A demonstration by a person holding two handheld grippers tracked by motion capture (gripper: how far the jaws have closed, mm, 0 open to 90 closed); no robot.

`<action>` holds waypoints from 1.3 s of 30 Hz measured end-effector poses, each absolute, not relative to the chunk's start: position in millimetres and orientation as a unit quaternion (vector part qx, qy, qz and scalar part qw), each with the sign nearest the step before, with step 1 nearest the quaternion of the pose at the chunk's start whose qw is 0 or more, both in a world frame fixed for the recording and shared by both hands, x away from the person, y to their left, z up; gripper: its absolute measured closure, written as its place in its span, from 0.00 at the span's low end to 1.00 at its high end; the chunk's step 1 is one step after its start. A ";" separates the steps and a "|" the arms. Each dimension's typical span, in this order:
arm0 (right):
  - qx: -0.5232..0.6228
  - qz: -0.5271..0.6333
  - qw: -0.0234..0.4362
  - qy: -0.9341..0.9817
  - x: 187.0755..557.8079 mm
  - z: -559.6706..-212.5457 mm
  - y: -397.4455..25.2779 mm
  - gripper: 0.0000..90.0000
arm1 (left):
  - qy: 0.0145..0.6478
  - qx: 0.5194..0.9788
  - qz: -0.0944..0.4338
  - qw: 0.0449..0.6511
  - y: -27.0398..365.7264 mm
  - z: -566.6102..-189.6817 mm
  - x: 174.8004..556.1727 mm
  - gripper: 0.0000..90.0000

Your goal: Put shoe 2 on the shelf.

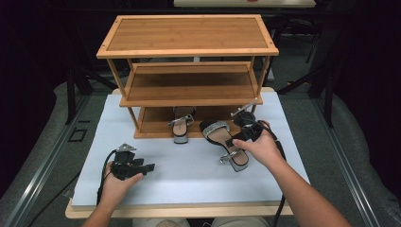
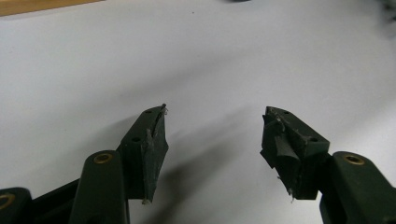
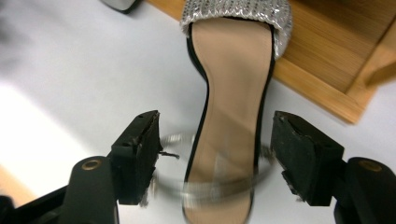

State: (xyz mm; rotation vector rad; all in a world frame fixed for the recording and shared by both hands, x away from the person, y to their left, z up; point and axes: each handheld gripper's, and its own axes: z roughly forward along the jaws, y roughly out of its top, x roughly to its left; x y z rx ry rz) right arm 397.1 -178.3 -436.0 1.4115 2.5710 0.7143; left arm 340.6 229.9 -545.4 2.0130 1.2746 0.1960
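Sandal first: the black-edged heeled sandal with a tan insole and a silver sequinned toe band [image 3: 231,93] lies on the white table mat [image 1: 189,175], its toe end over the front edge of the bottom shelf of the three-tier bamboo shoe rack [image 1: 189,85] and its heel pointing back toward me. In the right gripper view it runs straight up the middle between my black jaws, which stand wide apart on either side of its narrow waist, clear of both edges. The thin silver ankle strap [image 3: 210,186] loops low across the view, blurred, close by the jaw tips; I cannot tell whether it touches them. So my right gripper [image 3: 215,149] is spread open with nothing clamped, hovering just above the rear half of the sandal. From the high view my right hand [image 1: 260,149] sits over the heel end, near the rack's right front post.

A second matching silver-strapped sandal [image 1: 181,124] stands on the bottom shelf, just left of the first, heel hanging past the shelf's front edge.

My left gripper [image 2: 212,135] rests low over bare mat near the front left of the table, well apart from both sandals, jaws wide open and empty.
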 end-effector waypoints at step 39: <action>0.393 0.252 0.076 0.881 350.0 -533.8 -165.5 0.33 | 0.497 0.786 0.071 0.362 227.5 -548.9 342.0 0.44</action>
